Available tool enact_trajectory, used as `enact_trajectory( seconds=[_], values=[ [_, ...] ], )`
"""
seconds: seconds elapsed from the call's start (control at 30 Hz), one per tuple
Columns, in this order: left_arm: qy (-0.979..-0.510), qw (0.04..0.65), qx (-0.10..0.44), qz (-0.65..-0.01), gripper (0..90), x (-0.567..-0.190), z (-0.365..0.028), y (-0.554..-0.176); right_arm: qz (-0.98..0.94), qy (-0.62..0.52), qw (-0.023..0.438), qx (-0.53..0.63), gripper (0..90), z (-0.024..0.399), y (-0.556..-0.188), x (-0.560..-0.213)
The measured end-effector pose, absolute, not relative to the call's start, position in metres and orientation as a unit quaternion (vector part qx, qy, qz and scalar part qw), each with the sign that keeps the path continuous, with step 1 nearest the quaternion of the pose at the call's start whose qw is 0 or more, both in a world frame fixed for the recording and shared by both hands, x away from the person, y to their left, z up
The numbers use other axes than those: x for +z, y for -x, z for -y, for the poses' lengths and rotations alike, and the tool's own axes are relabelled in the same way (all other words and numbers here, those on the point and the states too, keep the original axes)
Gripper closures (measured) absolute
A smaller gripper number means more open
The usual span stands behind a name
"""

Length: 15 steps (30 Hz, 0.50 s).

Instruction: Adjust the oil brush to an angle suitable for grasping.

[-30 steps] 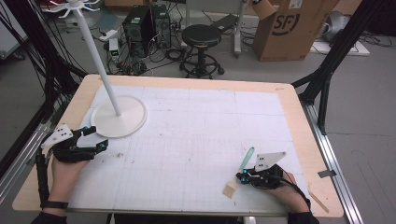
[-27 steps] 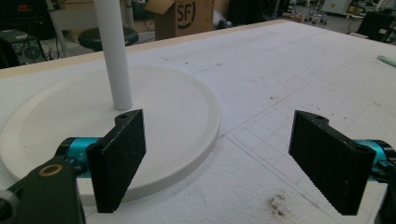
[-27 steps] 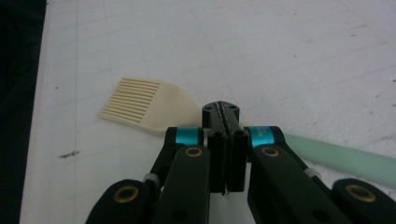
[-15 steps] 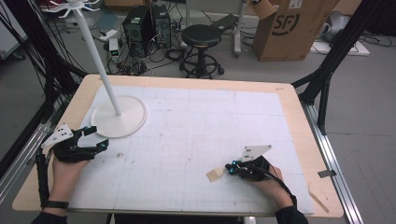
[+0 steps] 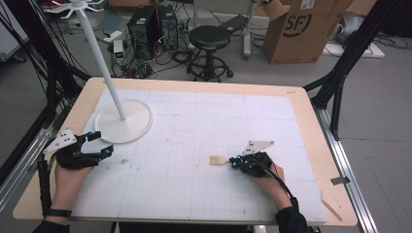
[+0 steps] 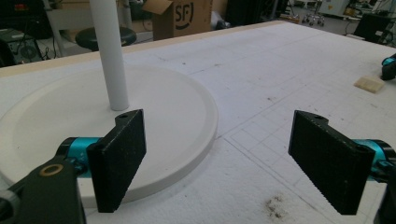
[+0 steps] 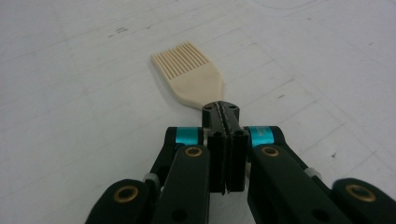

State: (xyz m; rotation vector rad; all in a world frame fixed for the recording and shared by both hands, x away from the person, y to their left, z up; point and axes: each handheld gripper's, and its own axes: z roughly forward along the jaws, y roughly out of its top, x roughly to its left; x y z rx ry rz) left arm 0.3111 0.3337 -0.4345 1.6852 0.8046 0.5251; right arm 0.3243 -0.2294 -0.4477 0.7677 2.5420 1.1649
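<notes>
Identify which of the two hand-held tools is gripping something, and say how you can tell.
The right tool: its black jaws are shut on the cream comb-like brush. The left tool has its jaws wide apart beside the white stand base.

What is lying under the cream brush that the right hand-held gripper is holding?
Under the cream brush lies the white gridded table mat; whether the bristles touch it is unclear. The right hand-held gripper is shut on the brush's narrow end, covering whatever continues between its jaws.

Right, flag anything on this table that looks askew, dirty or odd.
Nothing is tipped or broken. The white mat carries dark specks and smudges, clearest near the left gripper, whose jaws stand open. The right gripper is shut on the cream silicone brush, whose head rests low by the mat. The white stand is upright.
</notes>
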Motion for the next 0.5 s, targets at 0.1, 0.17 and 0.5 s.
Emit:
enact_trajectory(
  seconds=[0.1, 0.17, 0.5],
  values=[
    [-0.718, 0.565, 0.222, -0.341, 19.7, -0.435, -0.333, -0.311, -0.866, -0.274, 0.126, 0.398, 90.0, 0.228, -0.329, -0.448],
    [-0.718, 0.564, 0.223, -0.341, 19.7, -0.435, -0.333, -0.311, -0.865, -0.279, 0.125, 0.399, 90.0, 0.228, -0.331, -0.448],
    [-0.718, 0.564, 0.22, -0.343, 19.6, -0.434, -0.335, -0.311, -0.835, -0.287, 0.129, 0.453, 65.9, 0.251, -0.331, -0.431]
  ],
)
